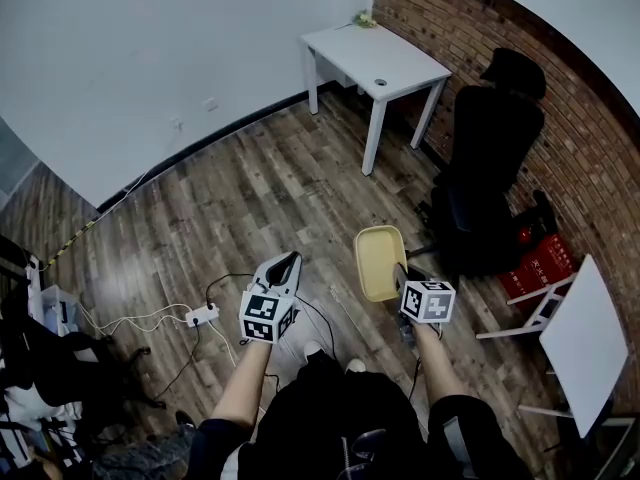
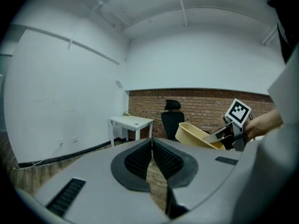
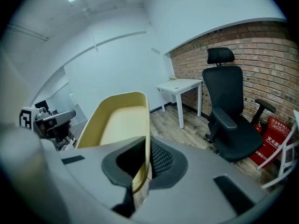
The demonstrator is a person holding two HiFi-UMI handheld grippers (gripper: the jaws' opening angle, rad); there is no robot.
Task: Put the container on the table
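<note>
A pale yellow container (image 1: 379, 261) hangs in the air over the wooden floor, held by its near rim in my right gripper (image 1: 402, 278). In the right gripper view the container (image 3: 120, 125) fills the middle, its rim pinched between the jaws of the right gripper (image 3: 145, 169). My left gripper (image 1: 286, 265) floats to the left of it, apart from it, shut with nothing in it. The left gripper (image 2: 152, 157) shows its jaws pressed together, and the container (image 2: 198, 135) shows at right. The white table (image 1: 375, 60) stands far ahead by the brick wall.
A black office chair (image 1: 483, 178) stands to the right, between me and the table. A red box (image 1: 541, 264) and a white folding table (image 1: 584, 332) lie at the right. Cables and a power strip (image 1: 201, 315) run across the floor at left.
</note>
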